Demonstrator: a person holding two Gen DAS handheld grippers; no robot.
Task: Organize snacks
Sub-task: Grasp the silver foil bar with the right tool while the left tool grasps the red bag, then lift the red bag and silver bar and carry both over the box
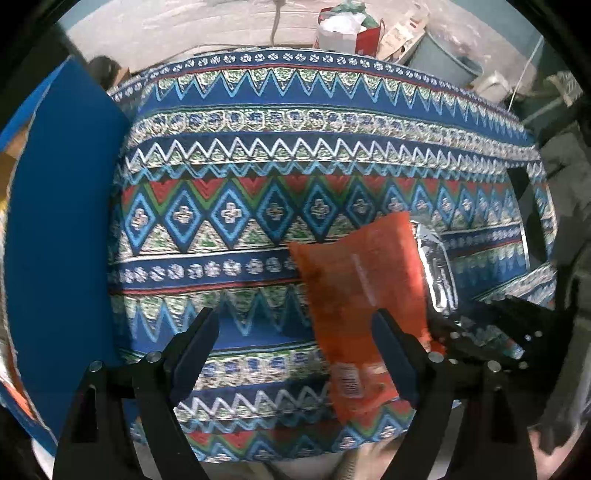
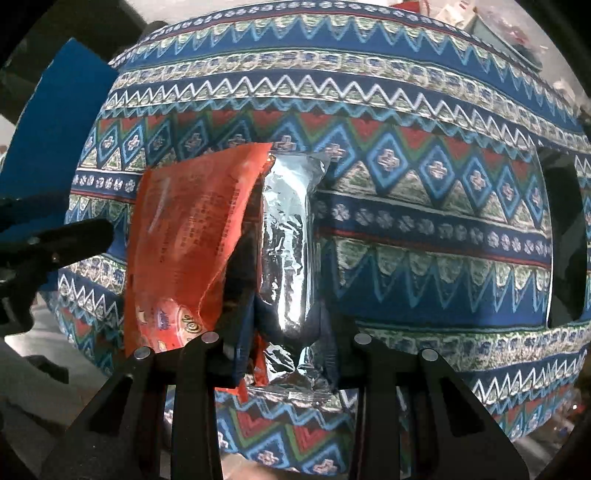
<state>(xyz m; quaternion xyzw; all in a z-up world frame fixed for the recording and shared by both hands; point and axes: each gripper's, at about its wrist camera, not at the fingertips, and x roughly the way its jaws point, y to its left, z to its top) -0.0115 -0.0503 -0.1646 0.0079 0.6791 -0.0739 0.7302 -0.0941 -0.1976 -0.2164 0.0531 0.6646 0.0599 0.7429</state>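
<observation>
An orange snack packet (image 2: 184, 236) with a torn-open top shows its silver foil lining (image 2: 286, 254). My right gripper (image 2: 286, 350) is shut on the silver part of the packet and holds it above the patterned tablecloth (image 2: 443, 221). In the left wrist view the same orange packet (image 1: 362, 280) hangs in front of my left gripper (image 1: 295, 343), which is open with the packet's lower edge near its right finger (image 1: 395, 350). The left gripper shows as a dark shape at the left edge of the right wrist view (image 2: 55, 240).
A blue box (image 1: 62, 229) stands on the left side of the table, also in the right wrist view (image 2: 55, 122). Bags and clutter (image 1: 351, 29) sit beyond the far table edge. A dark object (image 2: 565, 236) lies at the right of the cloth.
</observation>
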